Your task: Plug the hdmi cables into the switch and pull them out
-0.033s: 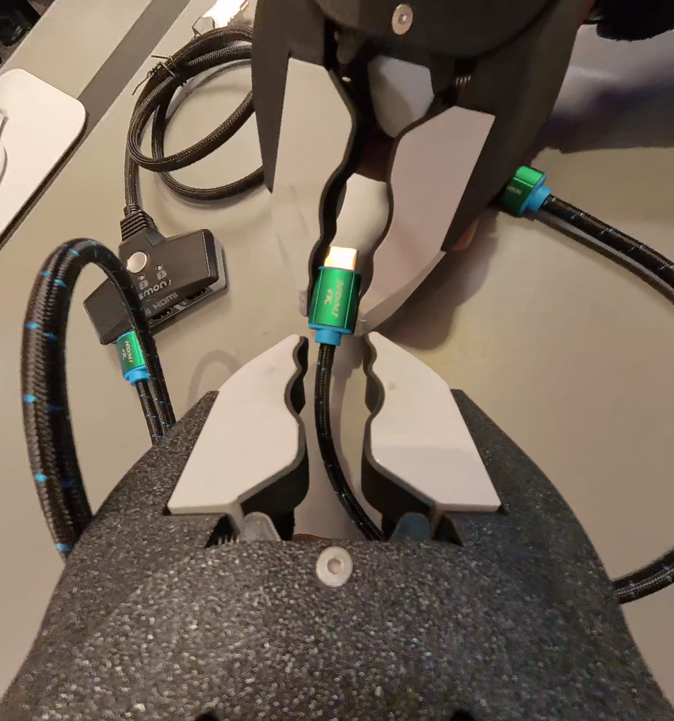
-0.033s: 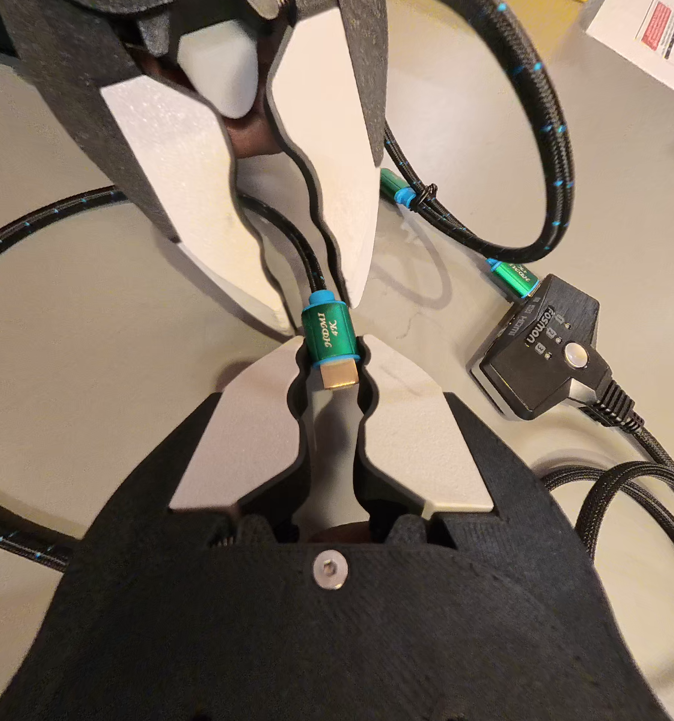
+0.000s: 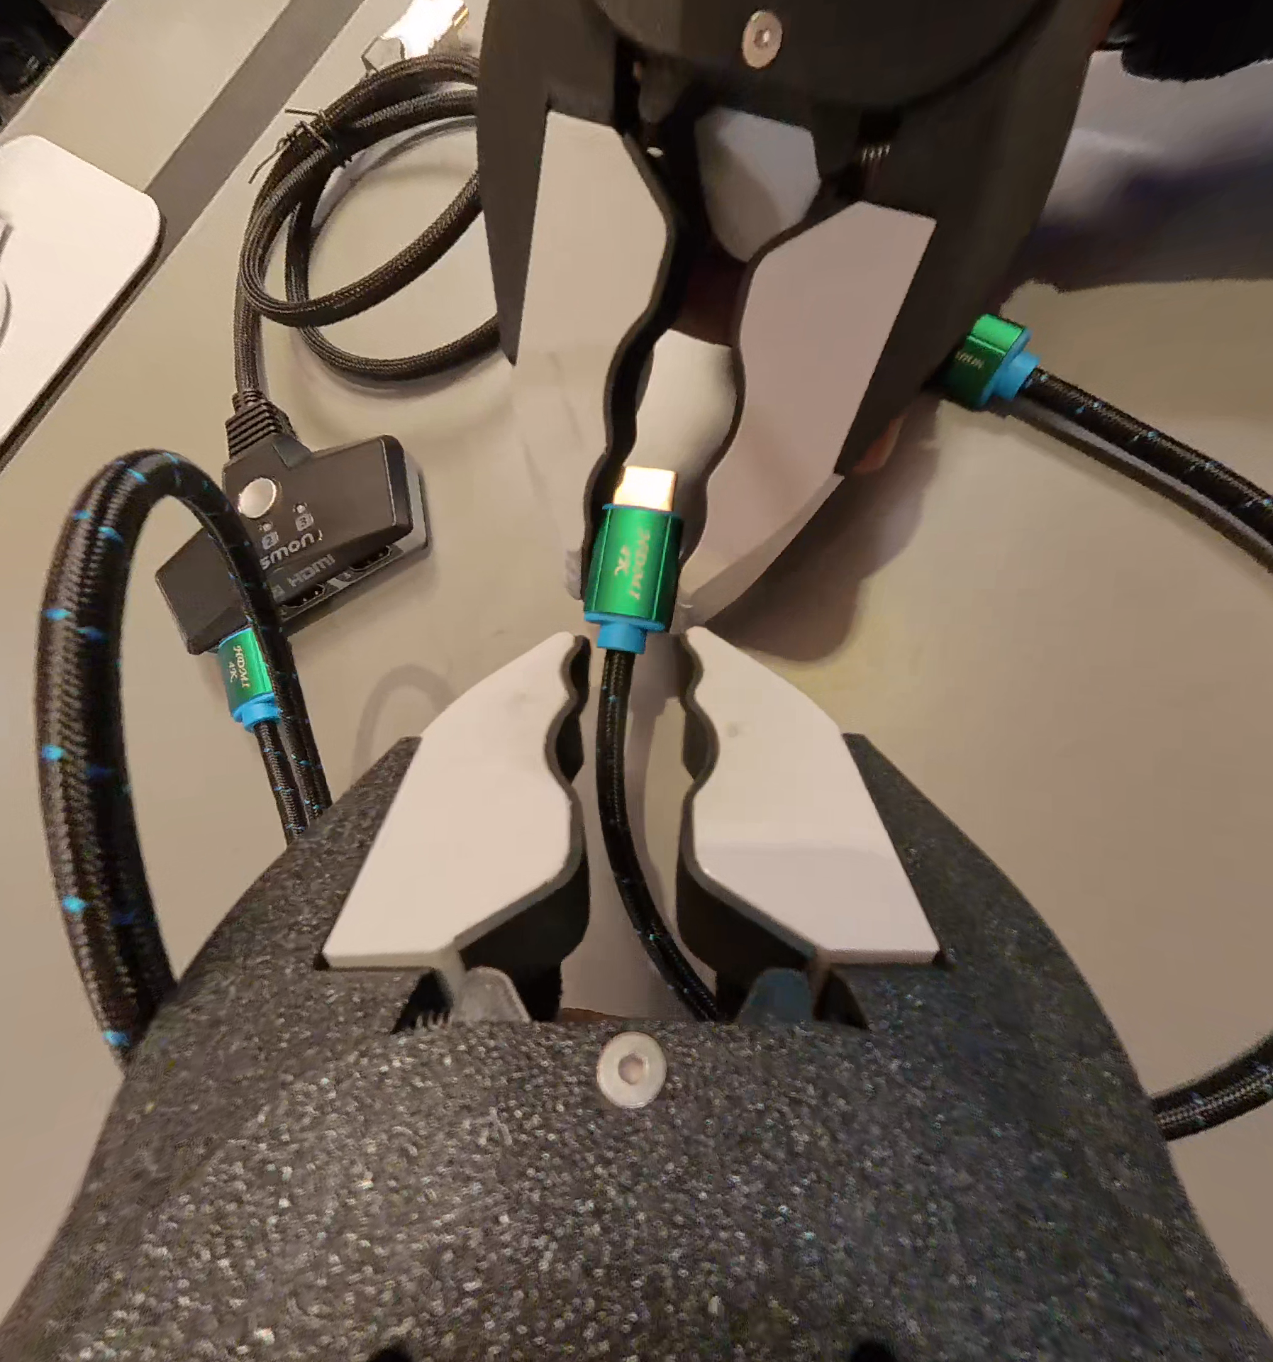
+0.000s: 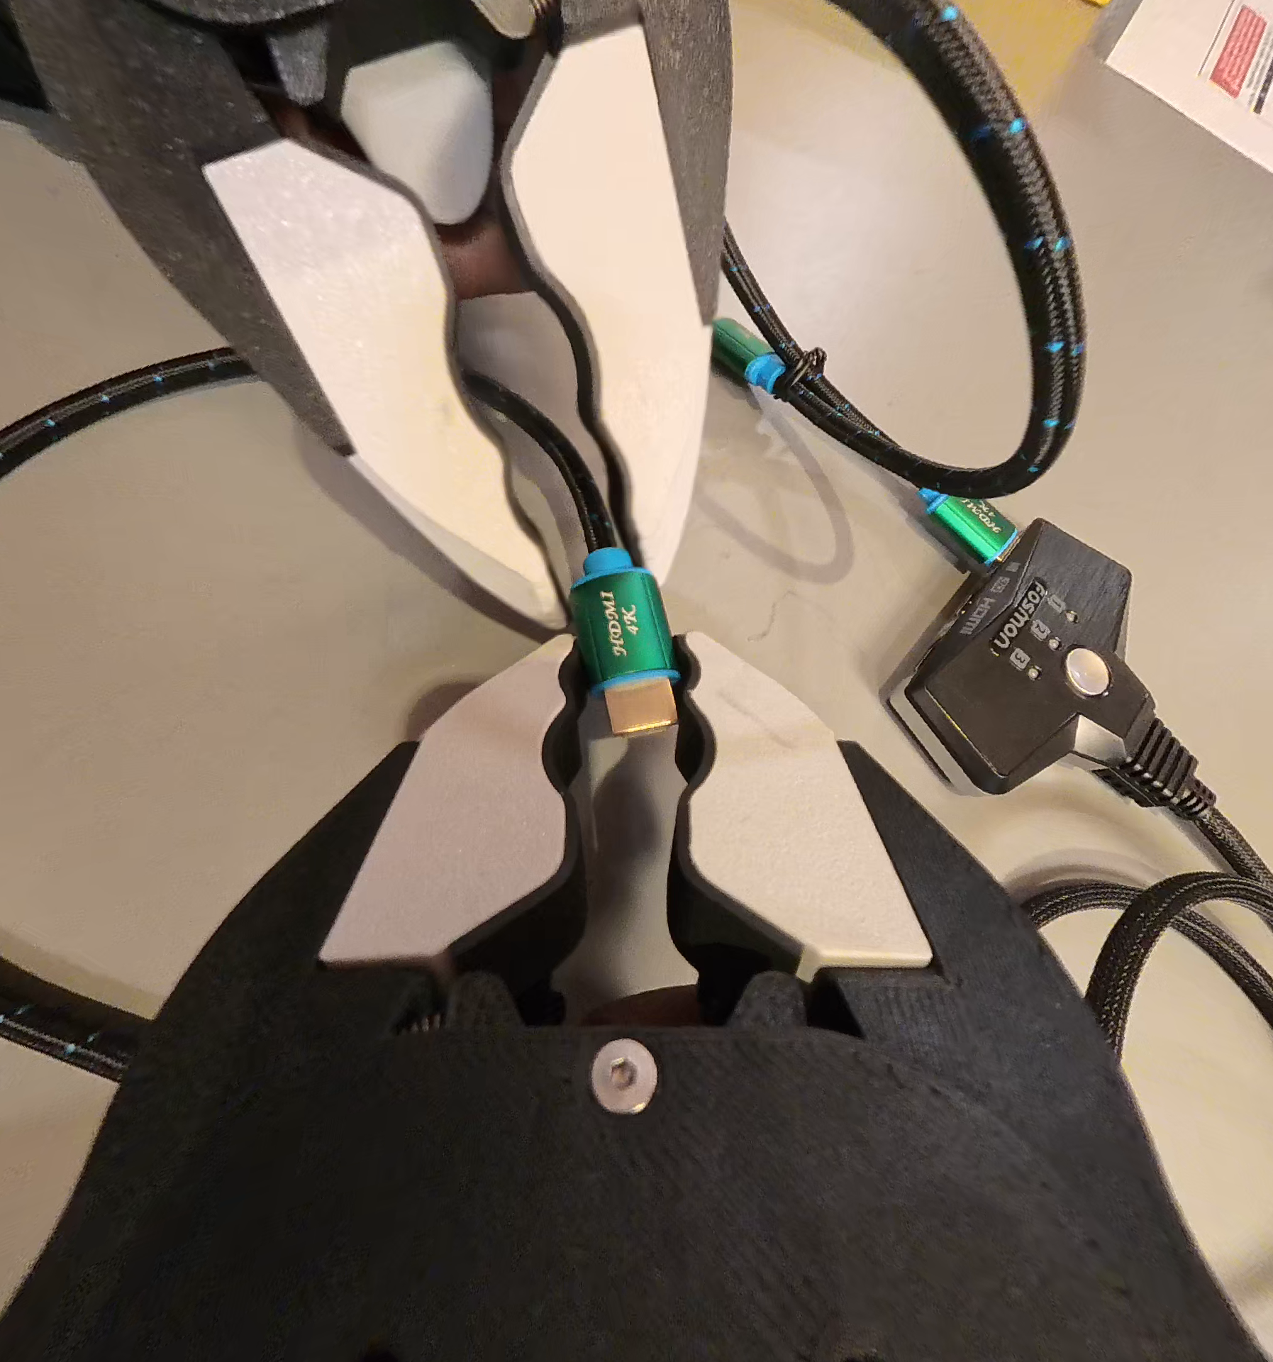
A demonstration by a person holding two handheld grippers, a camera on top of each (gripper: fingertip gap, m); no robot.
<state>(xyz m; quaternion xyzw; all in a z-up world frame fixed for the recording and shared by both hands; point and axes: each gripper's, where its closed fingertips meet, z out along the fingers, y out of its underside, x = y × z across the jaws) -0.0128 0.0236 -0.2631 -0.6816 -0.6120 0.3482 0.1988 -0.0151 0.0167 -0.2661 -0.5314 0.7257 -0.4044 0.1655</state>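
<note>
A green HDMI plug [image 4: 622, 645] with a gold tip lies between the fingertips of my right gripper [image 4: 626, 652], which is shut on its shell. In the left wrist view the same plug [image 3: 629, 567] points away from my left gripper [image 3: 637, 648]. The left gripper is open, and the plug's braided cable [image 3: 622, 811] runs loose between its fingers. The two grippers face each other tip to tip. The black switch [image 3: 309, 545] lies to the left, also seen in the right wrist view [image 4: 1016, 663]. A second green plug [image 3: 246, 678] sits in one of its ports.
A third green plug [image 3: 987, 361] lies behind the right gripper. The switch's black cable coil [image 3: 309, 221] lies at the back left beside a white stand [image 3: 29, 243]. A white labelled box [image 4: 1245, 81] sits at the top right. Braided cable loops [image 4: 1046, 243] ring the grey table. Only a small space, under 4 cm, lies between the two pairs of fingers.
</note>
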